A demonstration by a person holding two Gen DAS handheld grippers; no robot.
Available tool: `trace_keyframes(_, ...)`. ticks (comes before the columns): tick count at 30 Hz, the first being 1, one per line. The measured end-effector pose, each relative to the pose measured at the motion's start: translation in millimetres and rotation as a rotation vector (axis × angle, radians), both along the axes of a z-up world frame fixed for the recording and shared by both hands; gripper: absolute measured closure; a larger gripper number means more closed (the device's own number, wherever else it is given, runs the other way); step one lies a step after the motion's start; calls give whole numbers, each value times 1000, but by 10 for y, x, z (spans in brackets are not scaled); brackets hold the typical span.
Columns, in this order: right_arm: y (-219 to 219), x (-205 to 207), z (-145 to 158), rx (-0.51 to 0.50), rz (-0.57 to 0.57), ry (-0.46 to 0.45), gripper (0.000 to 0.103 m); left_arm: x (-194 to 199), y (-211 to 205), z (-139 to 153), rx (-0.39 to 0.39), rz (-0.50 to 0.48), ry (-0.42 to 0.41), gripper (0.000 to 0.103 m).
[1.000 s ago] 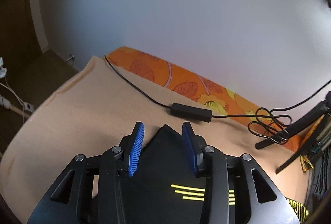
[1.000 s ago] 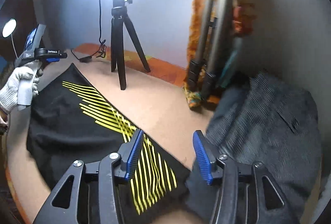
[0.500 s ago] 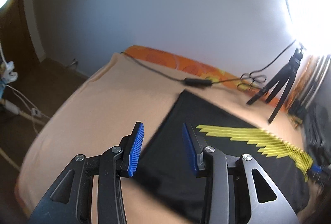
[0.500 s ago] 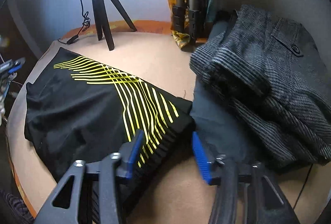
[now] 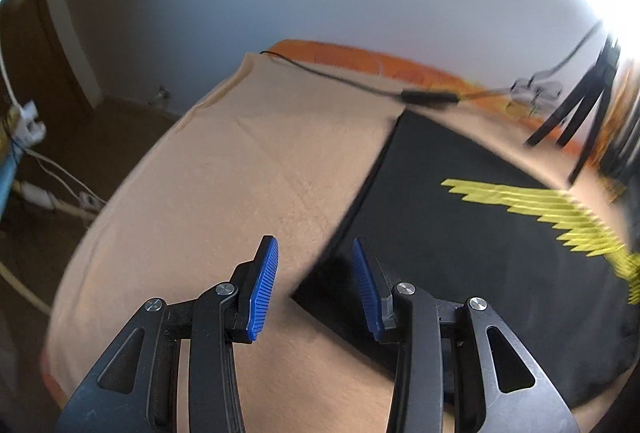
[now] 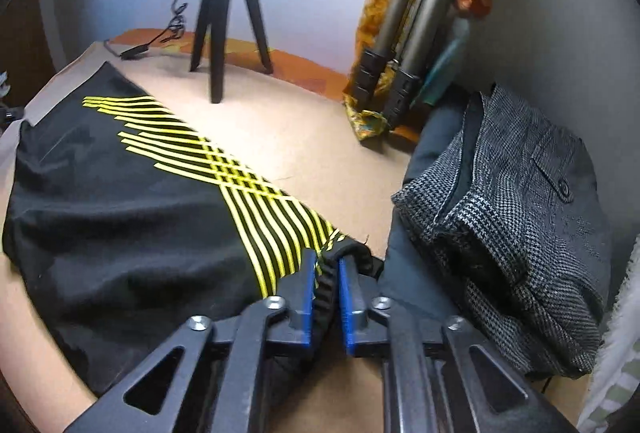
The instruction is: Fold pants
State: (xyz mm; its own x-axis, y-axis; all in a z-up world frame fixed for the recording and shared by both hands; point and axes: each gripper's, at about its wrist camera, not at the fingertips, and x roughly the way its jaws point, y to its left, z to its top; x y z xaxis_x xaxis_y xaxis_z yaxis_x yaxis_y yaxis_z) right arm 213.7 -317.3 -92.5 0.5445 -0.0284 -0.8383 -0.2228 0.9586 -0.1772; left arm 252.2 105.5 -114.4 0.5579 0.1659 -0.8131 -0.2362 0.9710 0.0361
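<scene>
Right wrist: right gripper (image 6: pixel 325 275) fingers pinch pants (image 6: pixel 120 193) waistband edge — left gripper (image 5: pixel 314 283) fingers spread, empty.

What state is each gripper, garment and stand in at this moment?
right gripper: shut on the waistband of the black pants.
left gripper: open, above a corner of the pants, holding nothing.
black pants: spread flat on the tan cover, not yet folded.
grey checked garment: lying bunched beside the pants.
small black tripod: standing upright.
</scene>
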Motion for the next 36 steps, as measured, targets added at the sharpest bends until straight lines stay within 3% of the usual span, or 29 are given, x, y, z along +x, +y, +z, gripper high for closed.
trace_keyframes(1,5,-25,21,-11,3,-3,72,14,-1,-29,31,0,11,66)
trace_keyframes(4,10,-178,136,-23,5,-19,63,68,45,-151,127,30,44,66)
trace_keyframes(6,2,-294,240,7,-4,-26,55,21,103,-124,123,47,29,66)
trace_keyframes(8,-43,-442,323,54,-25,-34,39,-67,85,-34,115,27,-2,66)
trace_keyframes(13,-101,-837,337,156,-81,-1,38,-431,-325,236,32,-149,-70,66)
trace_keyframes(20,-221,-1195,73,333,-219,108,35,-793,-1047,292,-68,-399,-40,66)
trace_keyframes(25,-346,-1281,-55,467,-305,139,35,-810,-1430,145,-21,-481,4,66)
trace_keyframes(29,-355,-1290,-148,576,-316,172,35,-748,-1523,-29,4,-530,64,66)
trace_keyframes(36,-248,-1209,-268,709,-321,201,34,-831,-1525,-136,95,-565,80,66)
